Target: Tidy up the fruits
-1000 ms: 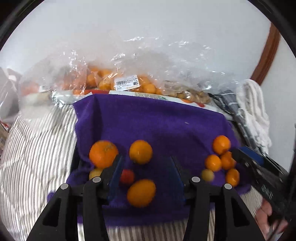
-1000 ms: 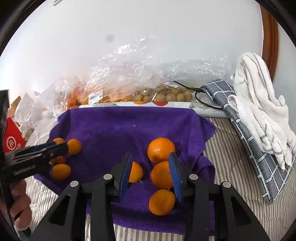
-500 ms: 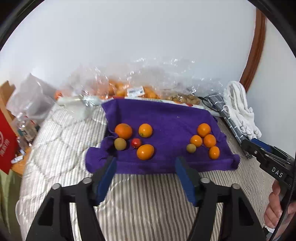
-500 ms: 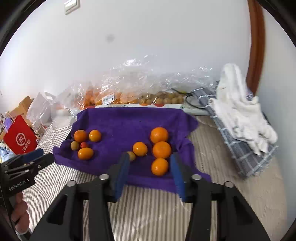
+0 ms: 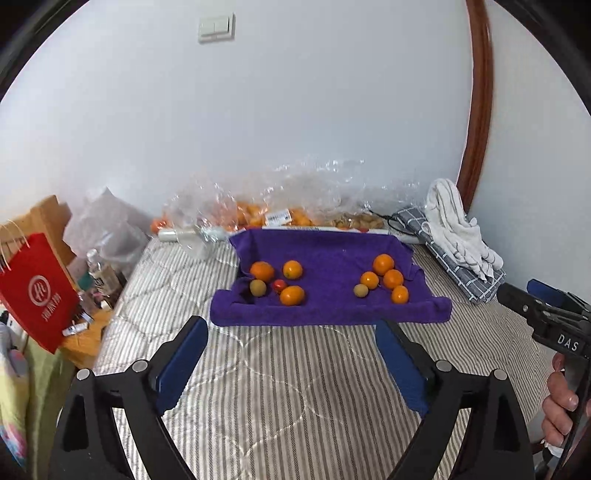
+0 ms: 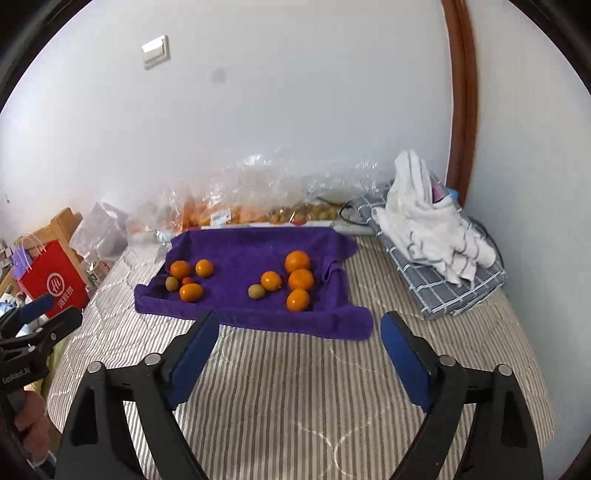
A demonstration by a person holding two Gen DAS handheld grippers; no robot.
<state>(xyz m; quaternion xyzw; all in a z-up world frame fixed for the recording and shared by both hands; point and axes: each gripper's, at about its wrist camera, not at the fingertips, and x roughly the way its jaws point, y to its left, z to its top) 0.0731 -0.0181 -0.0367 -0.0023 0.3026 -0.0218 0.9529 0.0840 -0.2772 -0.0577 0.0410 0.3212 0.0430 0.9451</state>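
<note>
We see a striped, quilted grey-and-white bedcover [image 5: 295, 387] carrying everything, with crinkled clear plastic bags [image 5: 280, 199] heaped along its far edge against the plain white wall [image 5: 295, 110], where a white double light switch [image 5: 216, 27] sits high up. At the far right corner lies a folded grey checked cloth [image 6: 439, 280] with a crumpled white striped towel [image 6: 428, 218] on top, beside a curved brown wooden frame [image 6: 460, 92]. Off the left edge we find a red paper shopping bag with a white round logo [image 5: 35, 291].

Towel [image 5: 332, 258] on bed [image 5: 295, 387], two fruit clusters [image 5: 277, 282] [image 5: 382, 278] left and right, bags [image 5: 280, 210] behind
</note>
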